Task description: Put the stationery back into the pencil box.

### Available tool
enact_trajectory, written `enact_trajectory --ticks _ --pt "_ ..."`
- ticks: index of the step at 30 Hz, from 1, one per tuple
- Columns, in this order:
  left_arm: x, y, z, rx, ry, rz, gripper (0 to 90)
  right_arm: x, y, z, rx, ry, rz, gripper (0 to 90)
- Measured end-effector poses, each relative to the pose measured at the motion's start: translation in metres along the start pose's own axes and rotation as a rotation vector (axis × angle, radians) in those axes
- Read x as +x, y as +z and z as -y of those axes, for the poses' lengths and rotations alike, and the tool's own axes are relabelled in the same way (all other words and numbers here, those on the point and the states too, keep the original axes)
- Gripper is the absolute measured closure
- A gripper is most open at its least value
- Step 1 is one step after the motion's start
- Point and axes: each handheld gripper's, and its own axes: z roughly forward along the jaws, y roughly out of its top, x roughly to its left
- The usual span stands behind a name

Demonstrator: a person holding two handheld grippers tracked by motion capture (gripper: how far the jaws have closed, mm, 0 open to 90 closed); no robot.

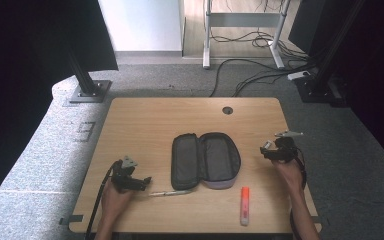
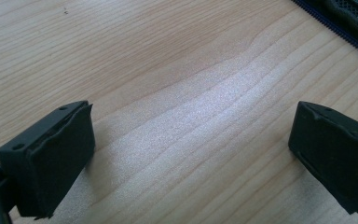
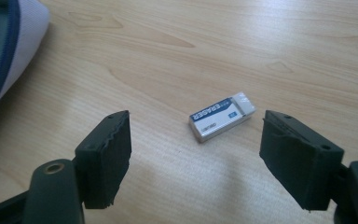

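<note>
An open dark pencil case (image 1: 206,160) lies in the middle of the wooden table (image 1: 150,125). A silver pen (image 1: 172,193) rests in front of it, and an orange highlighter (image 1: 244,205) lies near the front edge. My left gripper (image 1: 142,182) is left of the pen, open over bare wood (image 2: 191,135), with the case's zipper edge (image 2: 345,25) at the upper right. My right gripper (image 1: 269,150) is right of the case, open. A small white eraser with a blue label (image 3: 221,116) lies just beyond its jaws (image 3: 196,149), and the case's pale side (image 3: 23,42) shows at far left.
A round cable hole (image 1: 227,110) sits near the table's far edge. Beyond the table are black stand bases (image 1: 89,92), floor cables (image 1: 260,75) and white desk legs (image 1: 207,35). Bare wood spreads across the far half of the table.
</note>
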Motion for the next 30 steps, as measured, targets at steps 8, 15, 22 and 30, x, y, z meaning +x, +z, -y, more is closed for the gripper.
enact_trajectory --ticks 8,15,22,30 --pt "0.000 0.000 0.000 0.000 0.000 0.000 0.3 -0.005 0.015 -0.006 0.015 0.015 0.019 30.0" --pt "0.000 0.000 0.000 0.000 0.000 0.000 0.3 -0.006 0.026 -0.010 0.028 0.019 0.039 34.4" --pt "0.000 0.000 0.000 0.000 0.000 0.000 0.3 -0.008 0.032 -0.010 0.040 0.031 0.063 39.4" --pt "0.000 0.000 0.000 0.000 0.000 0.000 0.3 -0.012 0.035 -0.004 0.033 0.049 0.038 52.8"
